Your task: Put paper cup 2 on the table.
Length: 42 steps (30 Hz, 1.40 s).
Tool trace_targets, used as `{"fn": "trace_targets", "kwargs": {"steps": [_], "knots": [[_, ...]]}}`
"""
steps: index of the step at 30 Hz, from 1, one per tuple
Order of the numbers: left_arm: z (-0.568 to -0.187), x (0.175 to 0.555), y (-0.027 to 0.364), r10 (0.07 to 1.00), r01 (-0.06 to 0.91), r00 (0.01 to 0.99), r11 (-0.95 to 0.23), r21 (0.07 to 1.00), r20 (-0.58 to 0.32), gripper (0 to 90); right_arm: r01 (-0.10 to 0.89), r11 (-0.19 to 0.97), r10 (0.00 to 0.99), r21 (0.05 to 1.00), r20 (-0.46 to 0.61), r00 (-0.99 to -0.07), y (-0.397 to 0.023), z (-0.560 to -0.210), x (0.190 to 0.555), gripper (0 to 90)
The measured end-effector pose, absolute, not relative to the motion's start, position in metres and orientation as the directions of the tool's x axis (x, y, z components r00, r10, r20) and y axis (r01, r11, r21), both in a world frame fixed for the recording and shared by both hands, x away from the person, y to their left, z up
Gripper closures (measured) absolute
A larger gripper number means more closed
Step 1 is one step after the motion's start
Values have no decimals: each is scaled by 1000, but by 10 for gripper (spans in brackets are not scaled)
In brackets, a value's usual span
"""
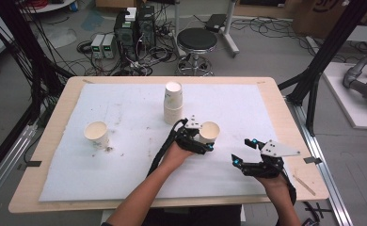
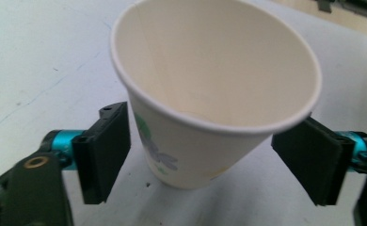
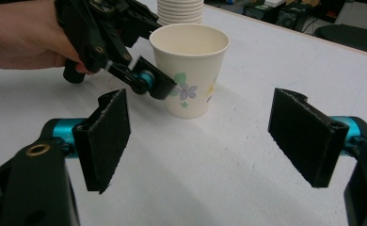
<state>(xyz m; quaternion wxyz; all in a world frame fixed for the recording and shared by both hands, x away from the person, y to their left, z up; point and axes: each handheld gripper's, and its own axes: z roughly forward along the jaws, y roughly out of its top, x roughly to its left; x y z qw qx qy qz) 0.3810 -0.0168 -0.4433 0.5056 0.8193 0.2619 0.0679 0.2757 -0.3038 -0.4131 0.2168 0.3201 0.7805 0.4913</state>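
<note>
the cup [image 2: 210,108] stands upright between the spread left tongs [image 2: 210,160], pads clear of it; right tongs [image 3: 210,141] spread, empty, nearby.

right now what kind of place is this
Probably a robotics lab or workshop: computer towers with tangled cables on the floor, a black stool, and a table set with paper cups.

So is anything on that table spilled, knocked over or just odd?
Nothing is knocked over: the cup between the left gripper jaws stands upright. Only dark specks soil the white mat near the lone cup.
</note>
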Motion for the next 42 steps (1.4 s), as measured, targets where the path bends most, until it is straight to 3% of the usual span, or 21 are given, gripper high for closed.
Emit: {"fn": "trace_targets", "kwargs": {"steps": [8,23,42], "knots": [[-428,362,40,479,290,864,-222,931,-155,187,283,315,709,906,-26,-705,-302,-413,275,220],[-417,326,137,586,201,800,-63,978,-127,160,281,324,695,903,-25,-719,-292,-416,281,220],[-421,289,188,624,160,773,-13,987,-117,163,289,317,736,903,-42,-675,-300,-412,271,220]]}}
